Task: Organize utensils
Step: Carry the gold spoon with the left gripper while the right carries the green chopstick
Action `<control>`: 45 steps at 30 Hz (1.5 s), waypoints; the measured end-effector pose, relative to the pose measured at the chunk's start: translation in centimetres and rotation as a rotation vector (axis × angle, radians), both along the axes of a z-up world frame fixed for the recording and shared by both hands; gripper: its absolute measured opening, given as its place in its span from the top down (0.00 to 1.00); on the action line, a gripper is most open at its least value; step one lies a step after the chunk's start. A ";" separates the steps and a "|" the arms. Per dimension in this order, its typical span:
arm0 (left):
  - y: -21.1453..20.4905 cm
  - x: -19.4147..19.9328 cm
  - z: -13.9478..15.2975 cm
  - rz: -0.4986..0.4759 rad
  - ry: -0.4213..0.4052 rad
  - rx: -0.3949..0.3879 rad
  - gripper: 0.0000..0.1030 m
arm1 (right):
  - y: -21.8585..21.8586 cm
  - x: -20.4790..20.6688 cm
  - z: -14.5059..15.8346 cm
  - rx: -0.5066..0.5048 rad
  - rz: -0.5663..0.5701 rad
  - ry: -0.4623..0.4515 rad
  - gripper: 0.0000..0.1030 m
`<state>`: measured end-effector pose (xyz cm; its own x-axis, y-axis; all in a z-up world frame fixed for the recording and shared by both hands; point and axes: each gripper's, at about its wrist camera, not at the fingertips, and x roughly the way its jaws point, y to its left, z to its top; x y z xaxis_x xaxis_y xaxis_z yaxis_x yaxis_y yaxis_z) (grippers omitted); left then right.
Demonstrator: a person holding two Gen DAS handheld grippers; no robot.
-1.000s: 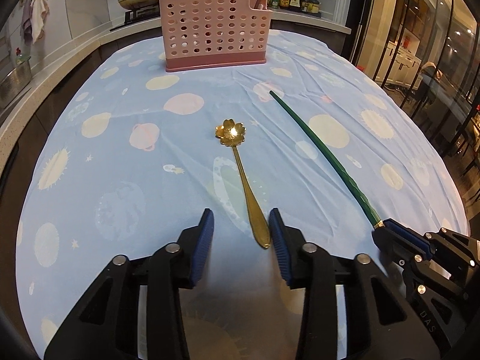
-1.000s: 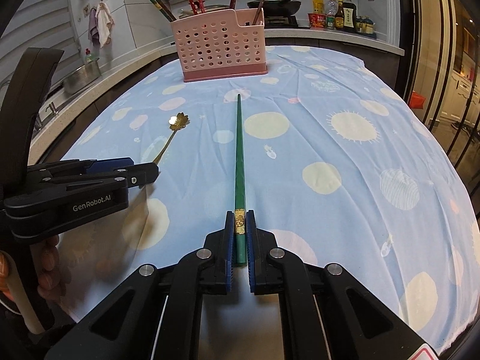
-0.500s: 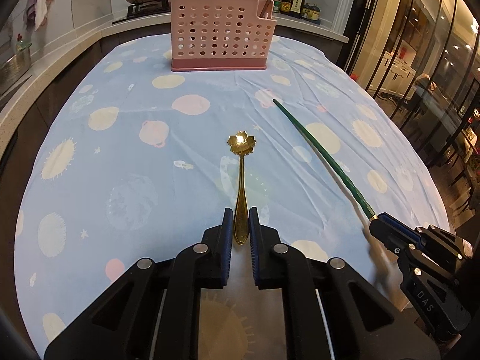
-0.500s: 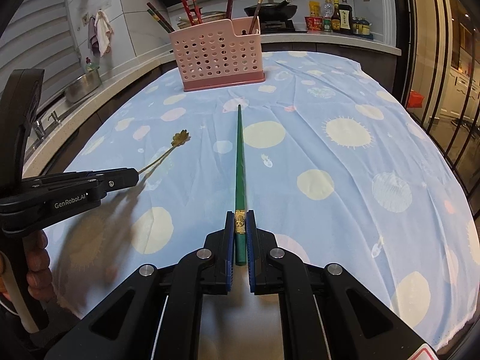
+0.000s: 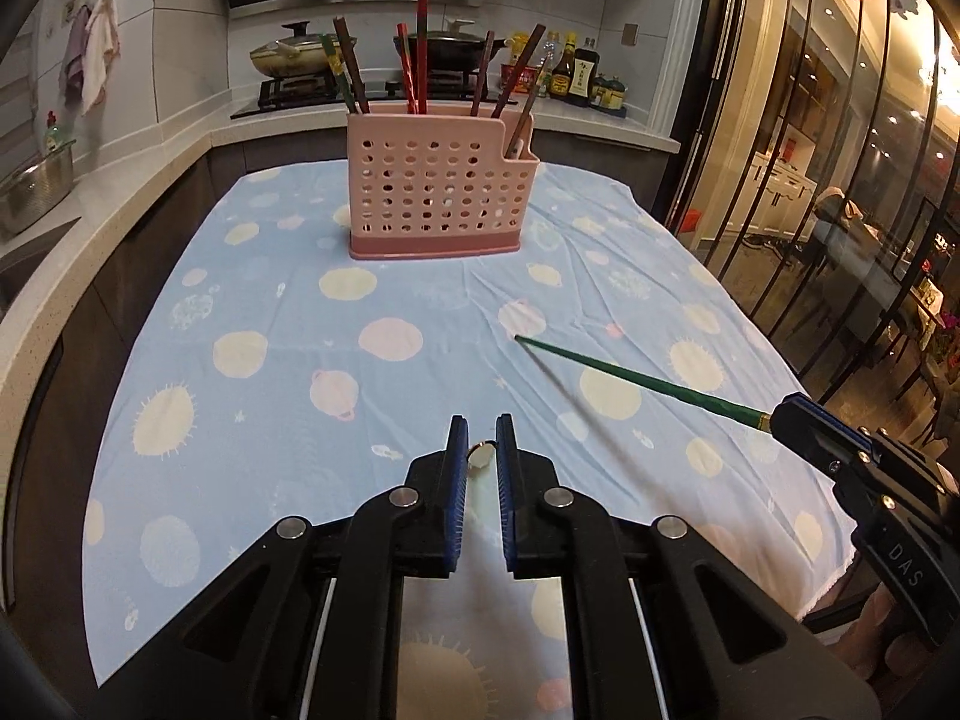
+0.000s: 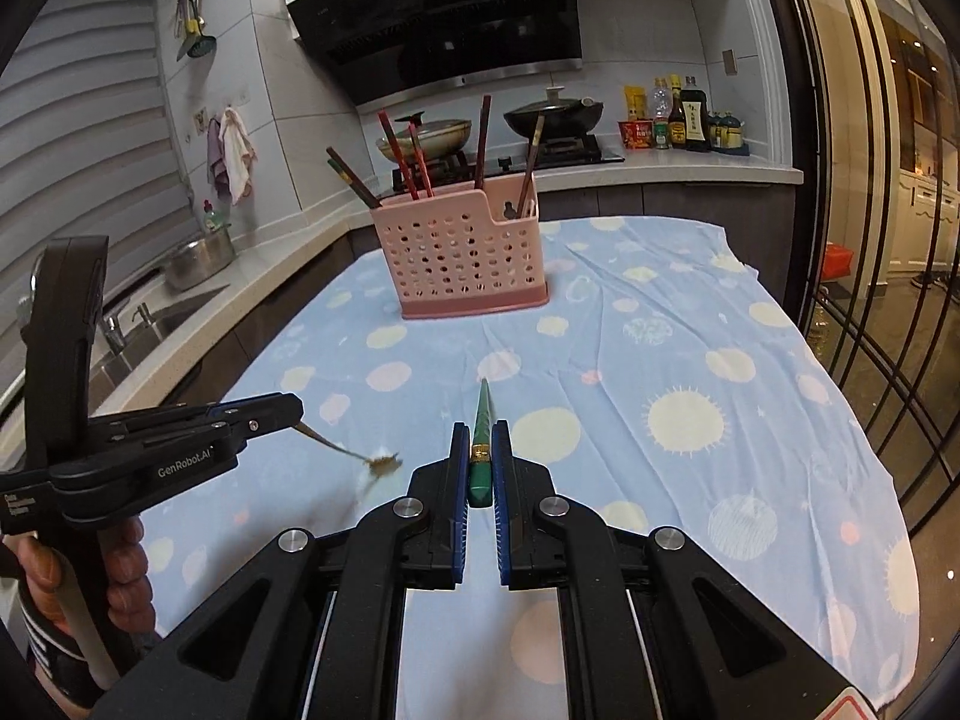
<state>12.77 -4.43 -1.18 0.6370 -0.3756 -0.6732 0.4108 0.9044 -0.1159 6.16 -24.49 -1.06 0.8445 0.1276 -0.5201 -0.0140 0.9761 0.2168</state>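
The left gripper (image 5: pixel 480 438) is clamped on the handle end of the gold spoon (image 6: pixel 384 461), its jaws having just been closing onto it. In the right wrist view the spoon is seen projecting from the jaws with its flower-shaped bowl hanging low, clear of the blue spotted cloth (image 5: pixel 270 360) that covers the counter. The right gripper (image 6: pixel 480 450) is clamped on the thick end of the green chopstick (image 5: pixel 636 381), which is held clear of the cloth and points toward the pink utensil holder (image 5: pixel 435 198). The holder stands at the far side of the counter, well apart from both grippers, and chopsticks are already seen in it.

Risks are judged as follows:

- The spoon is gripped near one extremity only. Rotation or slippage in the jaws is considered possible if the carry is abrupt.
- The chopstick is likewise held at one end. Its long free tip could be caught on the holder's rim or perforated wall if the approach is made too low.
- Upright chopsticks crowd the compartments. Contact with them could block insertion or tip the light holder.
- Both grippers are expected to converge on one holder; a collision between them is possible.
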 end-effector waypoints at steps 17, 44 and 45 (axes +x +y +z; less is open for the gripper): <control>-0.1 3.2 4.6 0.016 -0.089 -0.017 0.99 | -2.1 3.2 7.2 0.035 0.005 -0.172 0.94; -2.4 19.8 18.5 0.074 -0.256 -0.052 0.99 | -3.7 22.7 22.4 0.050 -0.006 -0.373 0.94; -2.5 20.2 18.5 0.076 -0.254 -0.047 0.99 | -3.6 23.6 22.7 0.049 -0.010 -0.380 0.94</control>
<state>32.98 -6.98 17.28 0.8109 -0.3475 -0.4708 0.3633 0.9297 -0.0606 29.72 -28.11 21.62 0.9773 0.1349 -0.1633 -0.0925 0.9653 0.2441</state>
